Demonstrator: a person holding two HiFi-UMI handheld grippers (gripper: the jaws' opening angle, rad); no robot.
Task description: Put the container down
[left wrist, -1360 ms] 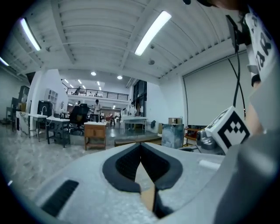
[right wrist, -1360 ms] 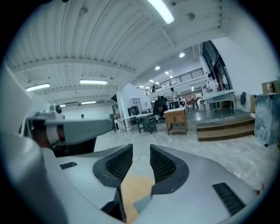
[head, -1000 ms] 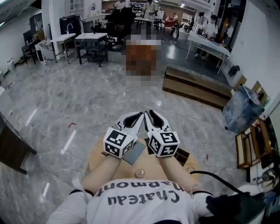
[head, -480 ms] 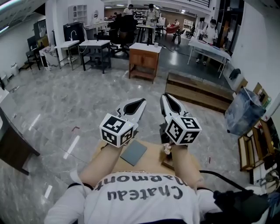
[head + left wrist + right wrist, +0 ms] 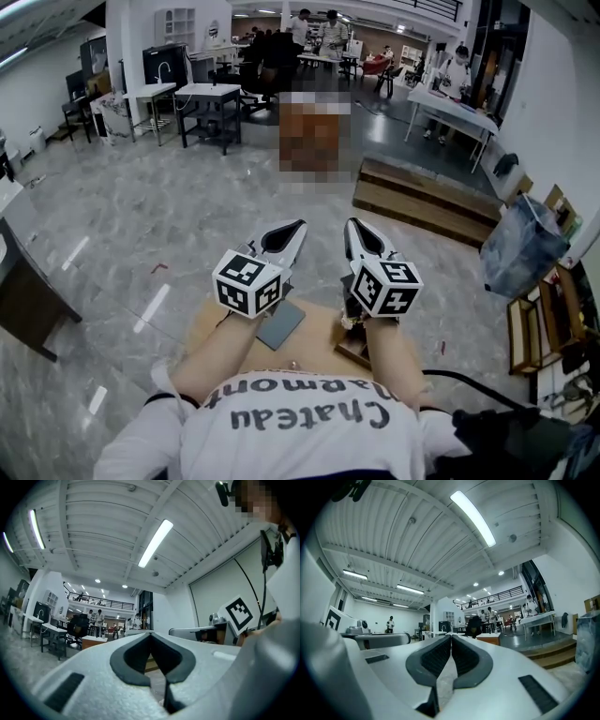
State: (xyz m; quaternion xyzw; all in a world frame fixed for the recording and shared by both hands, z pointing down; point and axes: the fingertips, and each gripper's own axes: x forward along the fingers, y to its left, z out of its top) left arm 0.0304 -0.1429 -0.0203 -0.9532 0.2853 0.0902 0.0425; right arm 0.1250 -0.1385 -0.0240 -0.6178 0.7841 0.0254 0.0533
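Both grippers are raised and point forward over a small wooden table [image 5: 319, 342]. A flat grey square container [image 5: 281, 326] lies on the table below my left gripper [image 5: 298, 226] and nothing holds it. The left gripper view has the left gripper [image 5: 150, 634] with its pads meeting at the tips, empty. My right gripper [image 5: 352, 225] hovers above a dark wooden box [image 5: 353, 347]. Its jaws are closing, and in the right gripper view the right gripper [image 5: 451, 637] has its pads together with nothing between them.
A person's arms and white printed shirt [image 5: 300, 422] fill the bottom of the head view. A marble floor [image 5: 159, 216] lies around the table. Low wooden platforms [image 5: 422, 197] and a blue-grey bag [image 5: 520, 244] lie to the right, desks [image 5: 206, 98] and people at the back.
A second ago the grippers sat low and close together. They rose and spread apart, and since half a second ago both have sunk slightly.
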